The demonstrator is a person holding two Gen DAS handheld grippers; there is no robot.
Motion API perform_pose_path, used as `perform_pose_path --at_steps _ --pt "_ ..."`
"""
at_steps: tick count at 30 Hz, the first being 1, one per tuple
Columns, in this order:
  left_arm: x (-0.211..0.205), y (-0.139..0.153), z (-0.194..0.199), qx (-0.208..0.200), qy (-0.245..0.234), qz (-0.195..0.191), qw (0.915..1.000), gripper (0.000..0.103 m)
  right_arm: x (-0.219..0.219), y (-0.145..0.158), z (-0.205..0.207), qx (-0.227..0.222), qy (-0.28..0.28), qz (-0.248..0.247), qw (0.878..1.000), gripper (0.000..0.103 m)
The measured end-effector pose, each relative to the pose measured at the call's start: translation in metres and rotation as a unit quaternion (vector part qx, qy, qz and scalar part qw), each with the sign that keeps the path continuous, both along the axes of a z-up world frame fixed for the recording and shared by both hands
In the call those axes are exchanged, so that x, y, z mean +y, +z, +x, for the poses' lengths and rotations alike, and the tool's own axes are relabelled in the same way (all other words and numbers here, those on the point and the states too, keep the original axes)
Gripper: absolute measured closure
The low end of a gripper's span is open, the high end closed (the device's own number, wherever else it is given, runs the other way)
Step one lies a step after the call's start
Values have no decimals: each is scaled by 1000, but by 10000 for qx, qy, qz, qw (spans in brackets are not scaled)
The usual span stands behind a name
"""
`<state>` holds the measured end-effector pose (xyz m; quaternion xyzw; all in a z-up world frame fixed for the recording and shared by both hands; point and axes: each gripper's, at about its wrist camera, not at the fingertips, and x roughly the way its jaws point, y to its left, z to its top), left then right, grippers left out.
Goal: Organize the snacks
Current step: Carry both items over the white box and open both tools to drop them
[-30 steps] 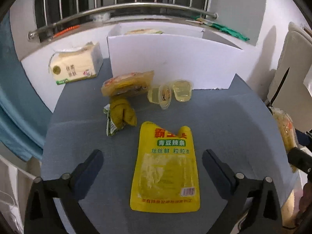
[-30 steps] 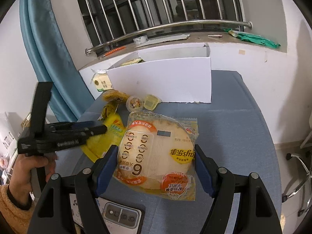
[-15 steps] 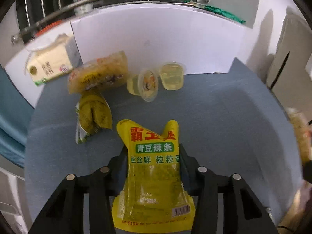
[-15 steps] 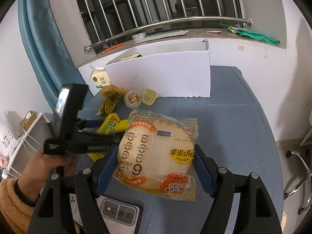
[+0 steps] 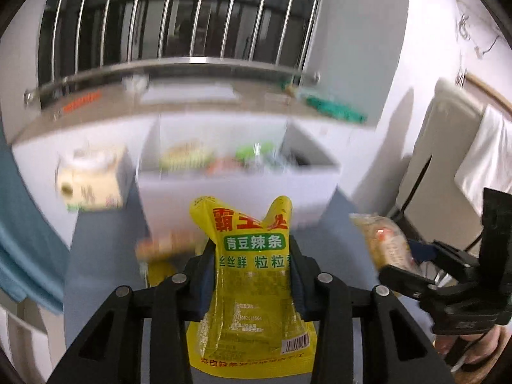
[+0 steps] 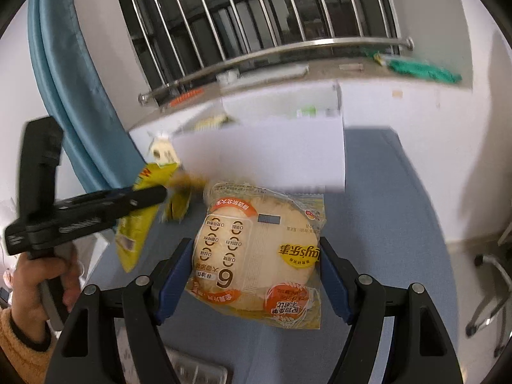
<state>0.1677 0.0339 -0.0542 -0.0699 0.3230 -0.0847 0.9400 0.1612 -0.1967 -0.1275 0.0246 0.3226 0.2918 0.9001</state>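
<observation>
Yellow pouch (image 5: 252, 275) clamped in my left hand-held gripper (image 5: 251, 264) | rice-cracker bag (image 6: 259, 256) gripped in right hand-held gripper (image 6: 257, 275) | both short of white box (image 5: 236, 172), unloaded.

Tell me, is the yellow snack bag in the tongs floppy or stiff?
Probably floppy: the yellow snack bag creases where the left tongs pinch it, and its top corners curl. It likely weighs little, since a mid-bag pinch seems to hold it clear of the blue table. The glossy film might be slippery.
</observation>
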Motion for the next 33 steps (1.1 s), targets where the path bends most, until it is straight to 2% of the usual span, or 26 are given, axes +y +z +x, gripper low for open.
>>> perform_pose_path --at_steps 5,11,13,14,15,16,17,18,21,23,26,33 --pt "1 44 56 -202 -117 53 9997 60 12 47 52 -298 -67 129 9995 24" --pt "-2 60 140 -146 -103 332 9993 59 23 82 134 -321 -361 231 9986 24" --pt "-3 56 162 -122 -60 474 9988 53 22 85 158 -319 -454 265 9981 24" --pt "-2 52 171 -85 -34 495 9987 44 22 86 167 -282 -428 255 9984 24" --pt "0 48 181 -11 17 495 9988 28 22 85 174 -271 -410 250 9985 23" --pt "2 45 185 1 107 494 9987 18 23 84 184 -297 -414 261 9984 19" --pt "5 42 187 0 251 522 9983 0 25 83 191 -305 -383 232 9985 6" --pt "8 41 186 -10 345 518 9981 0 26 81 198 -291 -382 189 9987 0" --pt "18 35 174 44 332 343 9989 0 22 79 201 -258 -343 318 9986 0" --pt "22 32 162 47 418 434 9982 0 19 78 192 -392 -213 409 9982 0" --pt "22 35 141 -73 368 466 9982 0 13 77 180 -478 -269 349 9979 0" --pt "20 54 65 -493 239 524 9971 0 -5 86 134 -555 -126 737 9957 0"
